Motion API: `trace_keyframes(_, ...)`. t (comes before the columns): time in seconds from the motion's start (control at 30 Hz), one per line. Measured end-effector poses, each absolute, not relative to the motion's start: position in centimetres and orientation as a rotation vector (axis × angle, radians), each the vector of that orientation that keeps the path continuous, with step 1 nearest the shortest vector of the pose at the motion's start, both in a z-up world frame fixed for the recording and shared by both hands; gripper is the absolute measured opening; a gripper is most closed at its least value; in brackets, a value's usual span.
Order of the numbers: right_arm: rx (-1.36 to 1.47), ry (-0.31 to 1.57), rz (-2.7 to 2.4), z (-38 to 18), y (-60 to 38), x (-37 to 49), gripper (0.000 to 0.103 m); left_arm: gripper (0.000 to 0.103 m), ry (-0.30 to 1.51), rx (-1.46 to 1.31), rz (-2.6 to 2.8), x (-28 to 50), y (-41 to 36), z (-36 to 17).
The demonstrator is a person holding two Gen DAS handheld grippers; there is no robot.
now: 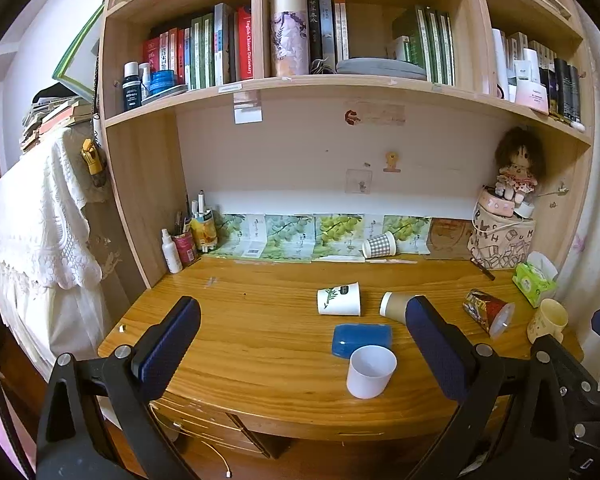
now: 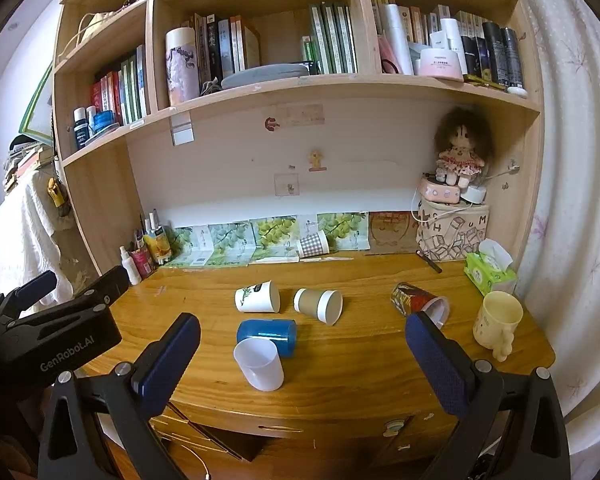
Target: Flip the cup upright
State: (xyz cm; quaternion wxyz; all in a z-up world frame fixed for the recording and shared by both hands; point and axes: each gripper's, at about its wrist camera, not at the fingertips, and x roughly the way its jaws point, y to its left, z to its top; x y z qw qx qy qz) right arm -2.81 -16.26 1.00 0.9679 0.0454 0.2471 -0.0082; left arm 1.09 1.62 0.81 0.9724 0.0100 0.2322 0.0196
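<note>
Several cups lie on their sides on the wooden desk (image 1: 260, 344): a white paper cup with a green leaf print (image 1: 339, 299) (image 2: 257, 297), a brown paper cup (image 1: 396, 307) (image 2: 318, 305), a red patterned cup (image 1: 488, 312) (image 2: 418, 302), a blue cup (image 1: 362, 340) (image 2: 267, 332) and a checkered cup (image 1: 379, 245) (image 2: 313, 245) at the back. A white plastic cup (image 1: 371, 371) (image 2: 259, 364) stands upright near the front edge. My left gripper (image 1: 300, 344) and right gripper (image 2: 302, 354) are both open and empty, held before the desk's front edge.
A cream mug (image 1: 547, 320) (image 2: 497, 322) stands upright at the right edge, by a green tissue pack (image 2: 489, 268). A printed bag with a doll (image 2: 454, 232) fills the back right corner. Pen holders and a spray bottle (image 1: 172, 251) stand back left. Drawers lie under the desk.
</note>
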Motion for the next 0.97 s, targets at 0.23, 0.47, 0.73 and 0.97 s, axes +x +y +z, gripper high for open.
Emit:
trace_keyframes(0.23,0.088,0.503,-0.018,0.95,-16.18,-2.76,0.103,0.103,0.454,0.016,0.029,0.75,1.52,0.97)
trace_keyframes(0.47,0.086,0.504,-0.018,0.95,-16.14,-2.79,0.103,0.103,0.456,0.014,0.030,0.68,1.56,0.99)
trace_keyframes(0.73,0.091,0.523,-0.019,0.56,-16.42,-3.08,0.103,0.103,0.481,0.009,0.045,0.48,1.79,0.86)
trace_keyframes(0.97,0.089,0.540,-0.004,0.49,-16.28,-3.10,0.103,0.103,0.484,0.009,0.052,0.24,1.96,0.75)
